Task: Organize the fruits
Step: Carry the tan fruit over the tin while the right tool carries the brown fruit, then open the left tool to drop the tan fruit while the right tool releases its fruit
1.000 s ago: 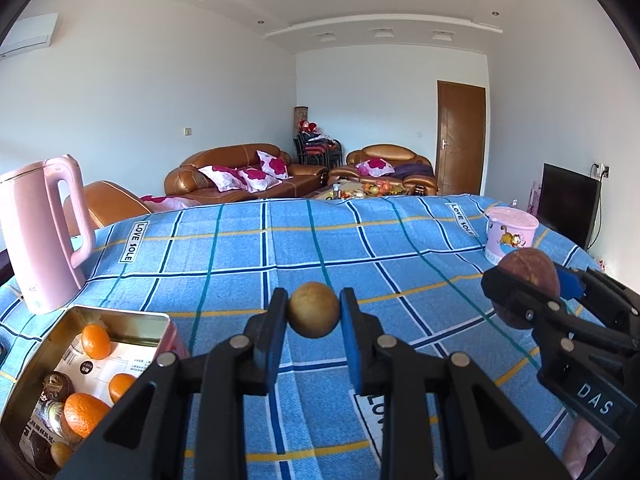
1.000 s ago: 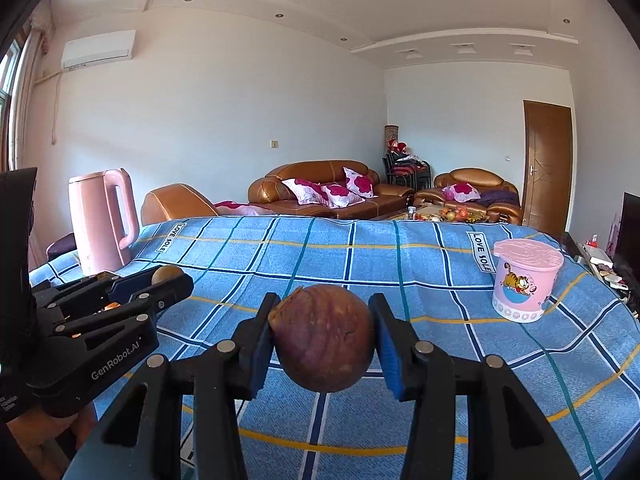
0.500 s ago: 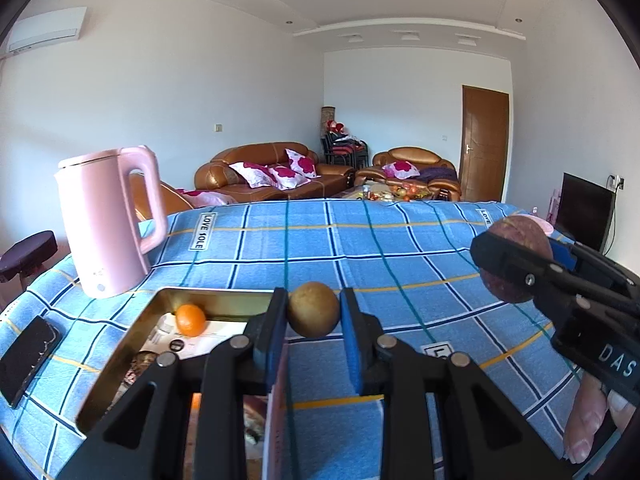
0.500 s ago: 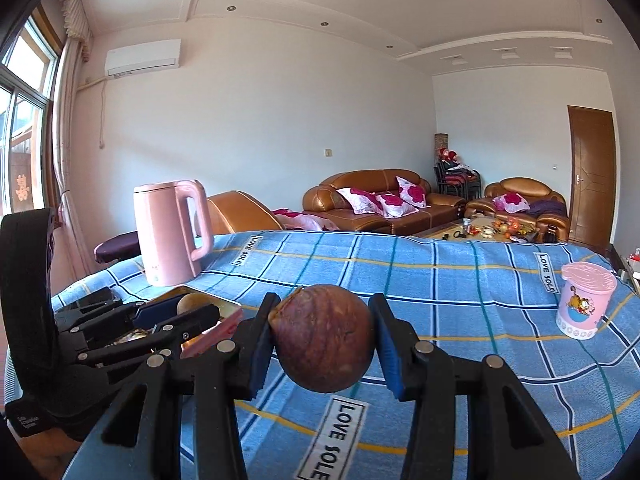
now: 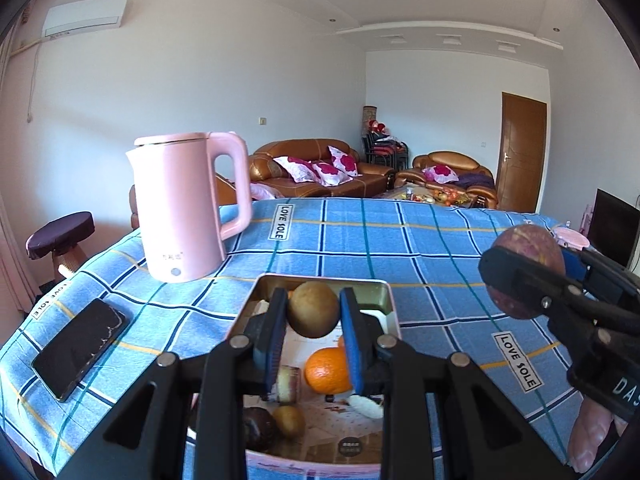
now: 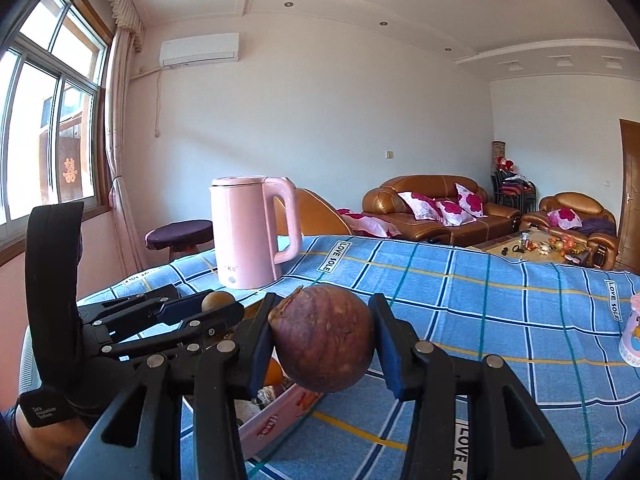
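Left gripper [image 5: 313, 318] clamps a small brown fruit [image 5: 313, 309] over the tin [image 5: 324, 280], frame centre. Right gripper [image 6: 322, 338] pinches a big purple fruit [image 6: 323, 337]. Orange [image 5: 327, 370] sits in the tin below.

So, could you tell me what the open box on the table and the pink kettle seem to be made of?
The box looks like tinplate: its thin inner walls have a dull gold metallic sheen. The pink kettle looks like matte moulded plastic, evenly coloured without glare, though only its outer shell shows.
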